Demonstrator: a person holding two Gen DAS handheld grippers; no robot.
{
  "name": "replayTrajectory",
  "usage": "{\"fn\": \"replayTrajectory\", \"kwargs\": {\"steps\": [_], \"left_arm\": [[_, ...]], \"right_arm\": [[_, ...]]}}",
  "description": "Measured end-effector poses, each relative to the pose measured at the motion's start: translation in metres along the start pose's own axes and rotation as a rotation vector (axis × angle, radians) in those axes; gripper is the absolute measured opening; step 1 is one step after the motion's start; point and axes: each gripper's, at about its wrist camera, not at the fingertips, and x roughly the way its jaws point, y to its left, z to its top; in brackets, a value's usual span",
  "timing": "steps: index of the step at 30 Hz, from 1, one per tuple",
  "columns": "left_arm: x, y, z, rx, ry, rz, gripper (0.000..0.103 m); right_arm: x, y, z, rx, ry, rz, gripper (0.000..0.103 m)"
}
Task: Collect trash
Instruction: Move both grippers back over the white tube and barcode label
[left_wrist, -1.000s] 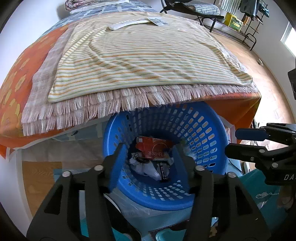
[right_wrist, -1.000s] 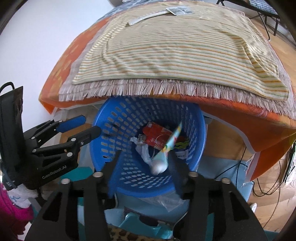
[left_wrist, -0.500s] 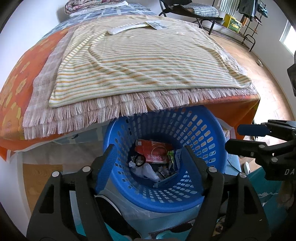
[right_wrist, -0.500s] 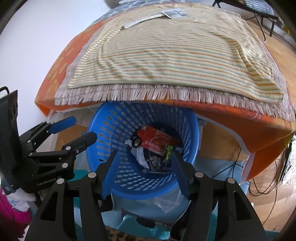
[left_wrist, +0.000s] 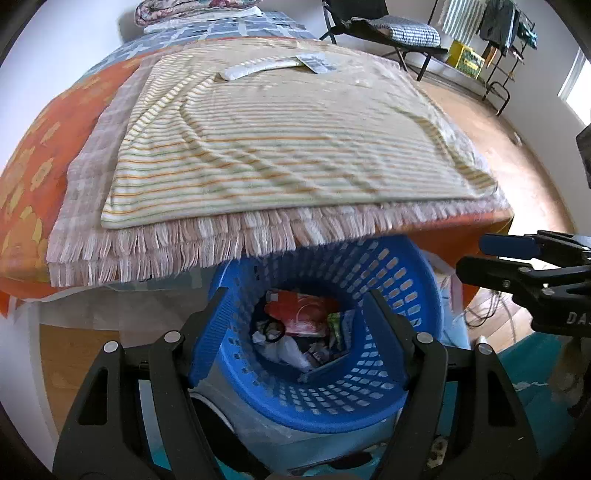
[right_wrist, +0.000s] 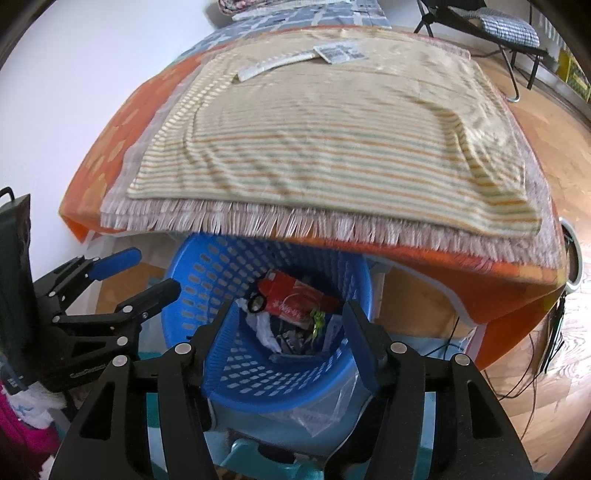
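Trash sits mostly in the blue basket (left_wrist: 369, 402), our landmark, which stands on the floor tucked partly under the foot of the bed (left_wrist: 33, 166). Left of the basket in the right wrist view, our left gripper (right_wrist: 147, 273) hangs with jaws released and nothing between them. Inside the basket we see a red wrapper (left_wrist: 303, 314), a black ring-like bit beside it, crumpled white plastic (left_wrist: 284, 349), and a green scrap (left_wrist: 334, 325) toward the right. Our right gripper (right_wrist: 288, 345) hovers directly above the basket opening, jaws spread wide, also holding nothing. Right of the basket, cables trail on the wood floor.

Beyond the basket, up on the bed, a striped blanket (left_wrist: 288, 144) lies over a fringed throw. At its far end rest a long white strip (left_wrist: 255, 68) and, just right of it, a printed paper packet (left_wrist: 317, 62), touching or nearly so.

Our read: several pieces are already binned, both grippers are free, and those two far items look like remaining trash. Whether more lies outside view we cannot tell.
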Motion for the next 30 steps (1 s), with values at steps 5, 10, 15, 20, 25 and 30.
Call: {"fn": "replayTrajectory", "kwargs": {"steps": [5,10,15,20,25,30], "left_arm": [[-0.006,0.001,0.017,0.017,-0.017,-0.005,0.075],[-0.013,0.005,0.042,0.044,-0.049,0.004,0.075],[-0.016,0.011,0.072,0.062,-0.074,0.007,0.075],[-0.011,0.014,0.095,0.079,-0.079,0.004,0.075],[-0.002,0.015,0.118,0.11,-0.077,-0.001,0.075],[0.011,0.018,0.145,0.142,-0.075,0.004,0.075]], "right_arm": [[-0.007,-0.003,0.012,-0.016,-0.019,-0.025,0.058],[-0.013,-0.005,0.029,-0.021,-0.045,-0.041,0.058],[-0.018,-0.007,0.053,-0.018,-0.069,-0.081,0.058],[-0.022,-0.008,0.076,-0.037,-0.099,-0.123,0.058],[-0.023,-0.007,0.098,-0.067,-0.121,-0.172,0.058],[-0.021,-0.006,0.121,-0.094,-0.132,-0.221,0.059]]}}
